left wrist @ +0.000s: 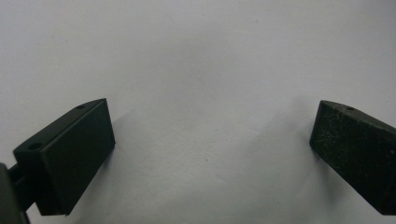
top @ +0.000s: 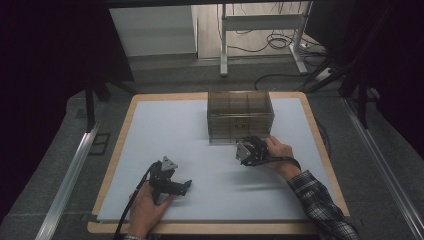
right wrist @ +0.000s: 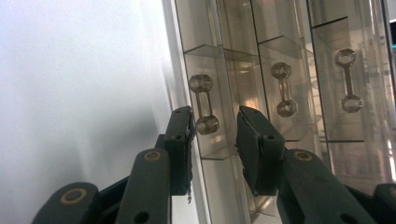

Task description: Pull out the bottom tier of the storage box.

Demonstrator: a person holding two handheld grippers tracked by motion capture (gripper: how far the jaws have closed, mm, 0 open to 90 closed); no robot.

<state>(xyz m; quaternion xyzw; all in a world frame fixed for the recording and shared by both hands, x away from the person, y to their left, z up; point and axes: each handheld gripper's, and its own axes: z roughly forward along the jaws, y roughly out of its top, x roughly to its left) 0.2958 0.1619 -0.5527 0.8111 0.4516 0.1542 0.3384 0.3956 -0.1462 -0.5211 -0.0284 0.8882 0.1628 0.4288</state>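
- Drawer unit (top: 240,116): smoky clear plastic, standing at the far middle of the table (top: 150,130), on the pale mat.
- Right gripper (top: 248,150) is at the unit's near face, low down. In the right gripper view its jaws stand part open, one either side of a small dumbbell-shaped handle (right wrist: 204,104); the handle sits just off the tips and the jaws are not closed on it. Nothing held.
- Left gripper (top: 170,184) rests on the mat near the front edge, well apart from the unit. Jaws wide open, empty, bare mat between them in the left gripper view.
- Handling, as a guess: stiff, light, slick plastic; thin walls and slender handles look breakable. Likely to slide on the mat if a drawer is pulled without bracing.
- Best hold: across the bar of a handle, between its two knobs.
- The right gripper view shows three handles, (right wrist: 284,89) and (right wrist: 349,80) being the others, and drawer fronts; the high view gives the unit's place and both hands, but handles are too small there.
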